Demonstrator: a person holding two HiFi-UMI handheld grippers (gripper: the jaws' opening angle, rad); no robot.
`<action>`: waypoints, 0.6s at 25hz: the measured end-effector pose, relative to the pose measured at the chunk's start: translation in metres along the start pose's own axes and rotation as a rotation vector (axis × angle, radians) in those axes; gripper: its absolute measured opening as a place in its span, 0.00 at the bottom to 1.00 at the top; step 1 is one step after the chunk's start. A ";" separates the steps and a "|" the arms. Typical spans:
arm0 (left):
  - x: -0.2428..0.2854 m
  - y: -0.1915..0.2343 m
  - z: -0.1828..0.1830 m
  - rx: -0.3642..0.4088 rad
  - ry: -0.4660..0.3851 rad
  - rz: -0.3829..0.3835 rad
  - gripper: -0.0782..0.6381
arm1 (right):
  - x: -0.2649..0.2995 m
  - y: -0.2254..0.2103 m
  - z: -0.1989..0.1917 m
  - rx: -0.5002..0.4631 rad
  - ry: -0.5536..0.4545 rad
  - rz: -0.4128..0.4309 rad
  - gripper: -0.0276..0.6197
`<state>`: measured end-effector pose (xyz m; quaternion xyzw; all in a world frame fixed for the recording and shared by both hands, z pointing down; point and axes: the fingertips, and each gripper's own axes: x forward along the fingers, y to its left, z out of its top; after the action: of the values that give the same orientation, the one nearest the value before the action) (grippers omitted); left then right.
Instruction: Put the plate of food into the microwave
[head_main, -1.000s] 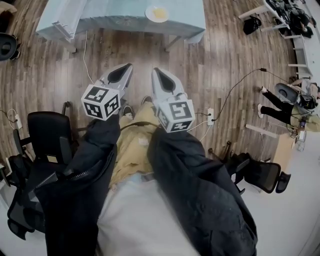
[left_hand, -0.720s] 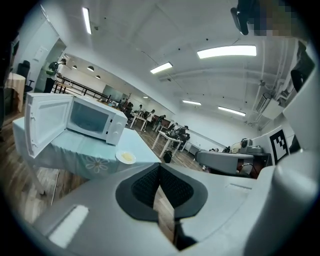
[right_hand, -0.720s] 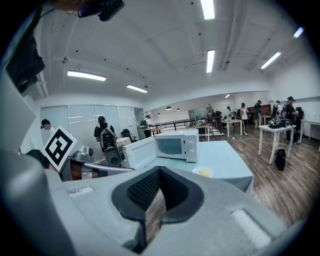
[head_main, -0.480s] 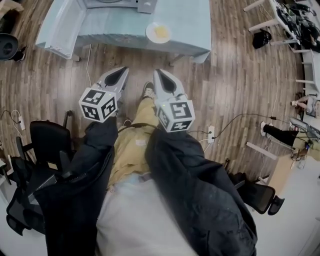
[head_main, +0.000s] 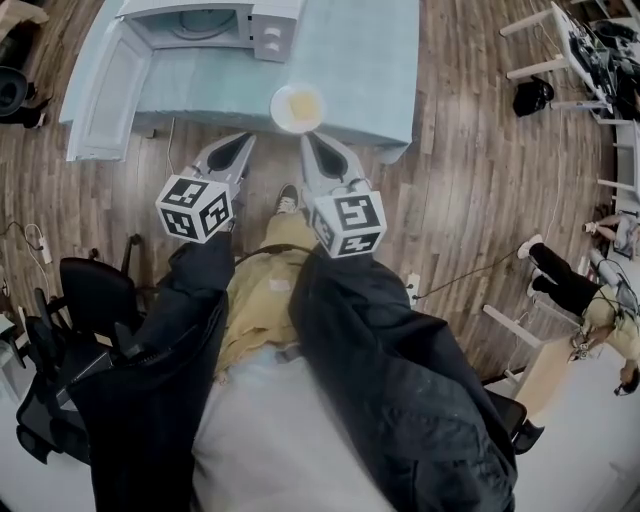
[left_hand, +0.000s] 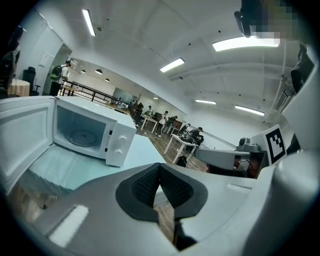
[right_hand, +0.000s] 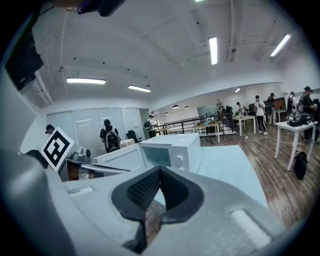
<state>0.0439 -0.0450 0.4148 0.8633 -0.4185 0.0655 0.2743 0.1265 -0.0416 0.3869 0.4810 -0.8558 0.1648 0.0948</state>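
The plate of food (head_main: 298, 107) sits on the near edge of the pale blue table (head_main: 372, 58), a white plate with a yellow helping on it. It is just beyond the tips of both grippers and untouched by either. The microwave (head_main: 205, 20) stands farther back on the same table, to the left of the plate, with its door (head_main: 104, 95) swung wide open – in the left gripper view the turntable shows inside the bare cavity.

The left gripper (head_main: 240, 148) and the right gripper (head_main: 318, 150) are held side by side above the wooden floor (head_main: 450, 190), both pointing toward the table. Each one's own view shows its jaws drawn together at the tips, with nothing between the dark ribbed pads (left_hand: 145, 185) – both are closed and empty. A black office chair (head_main: 95, 292) stands at the person's left.
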 end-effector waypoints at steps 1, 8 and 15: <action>0.009 0.001 0.001 -0.005 0.006 0.003 0.11 | 0.003 -0.007 -0.001 0.006 0.008 0.005 0.04; 0.052 0.011 -0.002 -0.022 0.054 0.016 0.11 | 0.030 -0.043 -0.015 0.049 0.066 0.031 0.04; 0.061 0.038 -0.028 -0.048 0.123 0.035 0.11 | 0.057 -0.051 -0.054 0.145 0.160 0.039 0.04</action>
<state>0.0573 -0.0912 0.4749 0.8433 -0.4175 0.1132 0.3189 0.1408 -0.0910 0.4650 0.4553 -0.8405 0.2660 0.1246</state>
